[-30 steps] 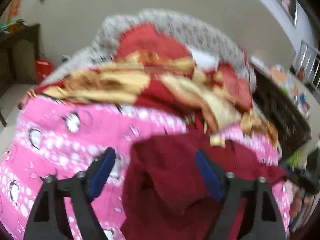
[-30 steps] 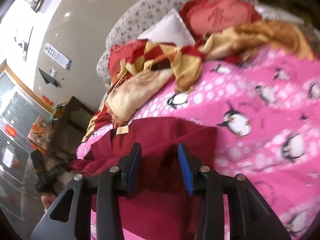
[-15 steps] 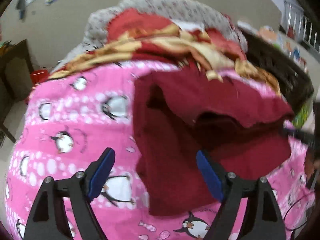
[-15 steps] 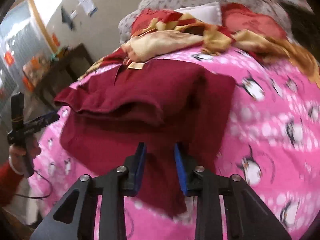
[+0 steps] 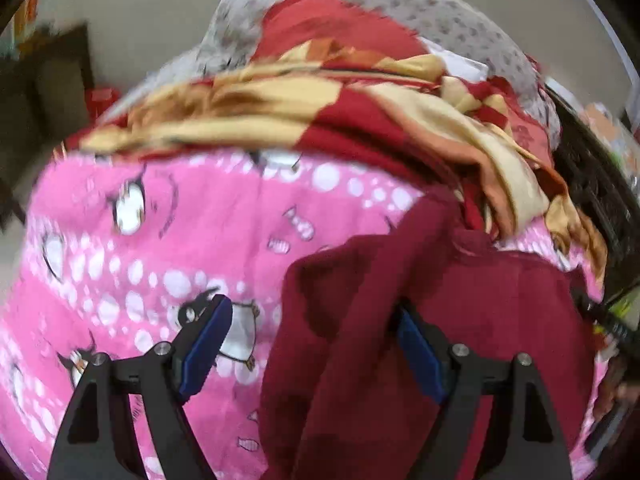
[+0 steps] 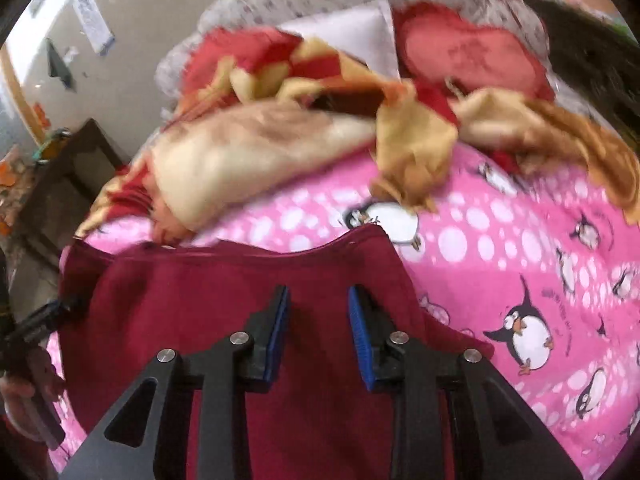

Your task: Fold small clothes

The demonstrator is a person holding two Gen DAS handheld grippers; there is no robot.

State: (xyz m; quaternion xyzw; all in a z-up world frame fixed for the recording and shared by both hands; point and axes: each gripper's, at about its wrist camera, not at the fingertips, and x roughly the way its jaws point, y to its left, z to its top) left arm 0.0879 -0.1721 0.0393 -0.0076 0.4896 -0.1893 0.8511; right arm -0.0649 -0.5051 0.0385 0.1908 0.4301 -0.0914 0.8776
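Observation:
A dark red small garment lies on the pink penguin-print bedspread. In the left wrist view my left gripper is wide open; the garment's left edge hangs rumpled between its blue pads, touching neither clearly. In the right wrist view the same garment is spread under my right gripper, whose jaws stand partly open just above the cloth with nothing held. The other gripper shows at the garment's left edge there.
A red and yellow blanket and a red pillow are heaped at the head of the bed before a grey patterned headboard. Dark furniture stands beside the bed. Bare pink bedspread lies right of the garment.
Both cameras have dropped closer to the bed. The garment's lifted fold has come down and lies flatter. My right gripper's jaws have opened a little wider.

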